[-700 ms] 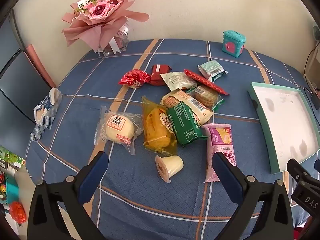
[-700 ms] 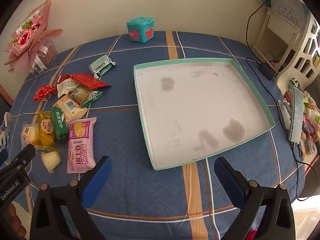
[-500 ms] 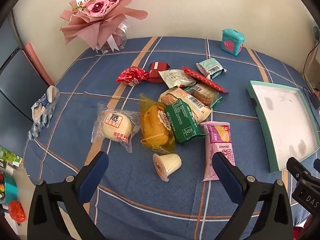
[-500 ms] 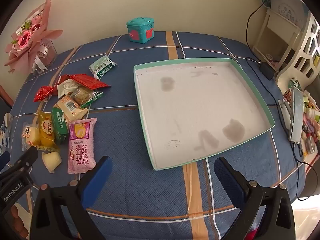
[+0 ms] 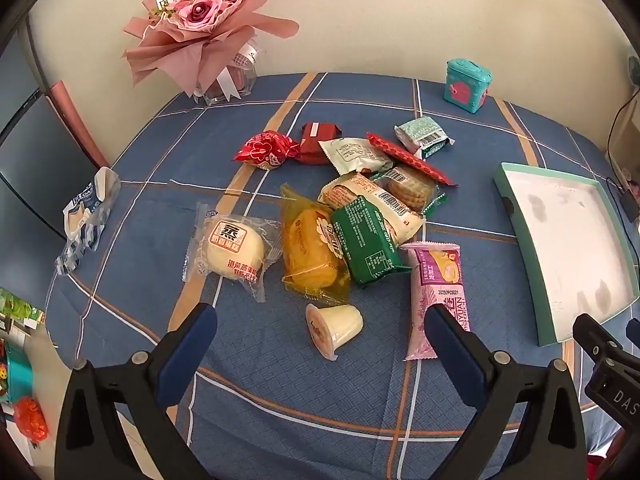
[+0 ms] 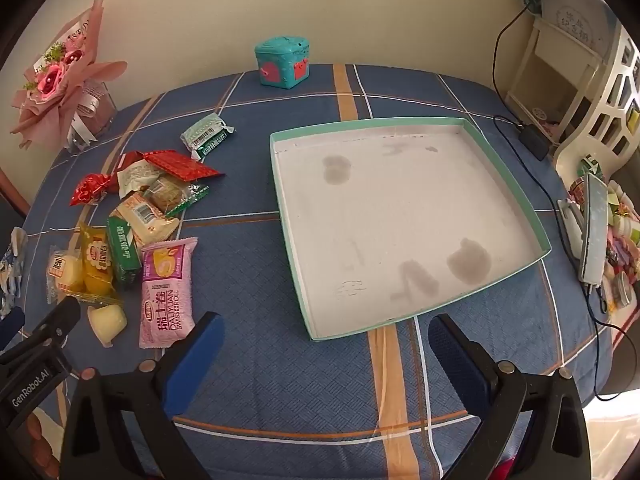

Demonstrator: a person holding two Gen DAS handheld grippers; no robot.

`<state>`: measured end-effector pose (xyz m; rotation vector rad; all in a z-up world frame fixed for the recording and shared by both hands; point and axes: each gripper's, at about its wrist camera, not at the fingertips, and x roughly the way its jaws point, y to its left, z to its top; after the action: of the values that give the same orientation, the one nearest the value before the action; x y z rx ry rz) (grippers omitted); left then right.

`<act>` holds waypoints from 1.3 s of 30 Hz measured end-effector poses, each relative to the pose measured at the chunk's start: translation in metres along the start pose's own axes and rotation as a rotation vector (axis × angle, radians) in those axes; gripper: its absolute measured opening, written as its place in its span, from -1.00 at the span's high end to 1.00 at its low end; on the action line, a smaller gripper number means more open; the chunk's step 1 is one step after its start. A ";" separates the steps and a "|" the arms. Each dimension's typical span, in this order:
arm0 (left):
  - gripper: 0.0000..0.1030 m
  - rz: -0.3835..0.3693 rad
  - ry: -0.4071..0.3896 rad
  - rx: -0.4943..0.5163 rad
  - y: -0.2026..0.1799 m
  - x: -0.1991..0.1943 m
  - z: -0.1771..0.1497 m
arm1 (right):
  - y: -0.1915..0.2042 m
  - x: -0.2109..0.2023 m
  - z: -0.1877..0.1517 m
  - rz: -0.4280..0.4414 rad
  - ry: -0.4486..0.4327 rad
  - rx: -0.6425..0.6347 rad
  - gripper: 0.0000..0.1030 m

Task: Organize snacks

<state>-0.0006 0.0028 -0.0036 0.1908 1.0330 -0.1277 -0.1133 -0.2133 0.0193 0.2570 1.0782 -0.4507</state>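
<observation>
Several wrapped snacks lie in a heap on the blue checked tablecloth: a white bun pack, a yellow cake pack, a green pack, a pink Swiss roll pack and a small pudding cup. My left gripper is open and empty, hovering just in front of the pudding cup. A shallow teal-rimmed tray with a white floor lies empty to the right. My right gripper is open and empty before the tray's near corner. The snack heap also shows in the right wrist view.
A pink flower bouquet stands at the back left. A teal toy box sits at the back. A crumpled blue-white wrapper lies at the table's left edge. A shelf and cables stand right of the table.
My left gripper has moved forward a little toward the snack heap, so the snacks sit slightly lower and nearer in its view. The right gripper has barely moved.
</observation>
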 end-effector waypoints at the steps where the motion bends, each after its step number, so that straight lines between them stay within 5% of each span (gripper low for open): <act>1: -1.00 0.001 0.000 -0.002 0.000 0.000 0.000 | -0.001 0.000 0.000 0.001 0.001 0.001 -1.00; 39: -1.00 0.002 0.005 -0.016 0.003 0.000 -0.002 | 0.000 0.003 -0.002 0.016 0.005 0.003 -1.00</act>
<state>-0.0014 0.0062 -0.0038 0.1777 1.0389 -0.1167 -0.1140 -0.2135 0.0160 0.2691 1.0793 -0.4381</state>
